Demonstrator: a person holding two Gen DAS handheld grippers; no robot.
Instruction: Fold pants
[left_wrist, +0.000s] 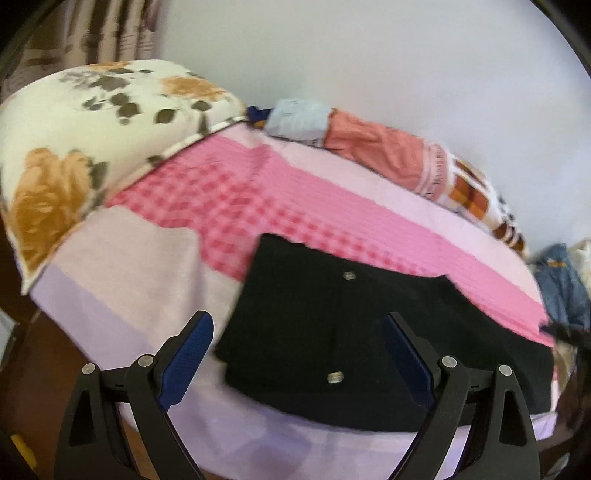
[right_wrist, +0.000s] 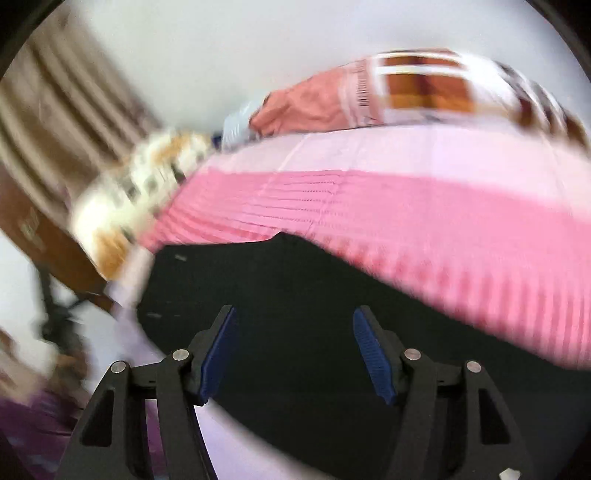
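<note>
1. Lying on the bed (left_wrist: 122, 258), near its front edge, the black pants (left_wrist: 332, 325) are seen folded into a compact layered shape, with two small metal fasteners on top.
2. The left gripper (left_wrist: 297, 354) is held above the pants with its jaws spread wide; nothing is pinched between the blue pads.
3. The right gripper (right_wrist: 293, 349) is also spread, and no cloth is caught between its pads; the pants (right_wrist: 295, 295) are seen below it.
4. The right wrist view is much blurred, so it cannot be told exactly how the far part of the pants lies.
5. The step in hand is judged to be a release after a fold; the task seems well advanced.
6. For the next move, the free end on the right should be gripped at its edge and laid over the folded part, if one more fold is wanted; otherwise the stack should only be smoothed.
</note>
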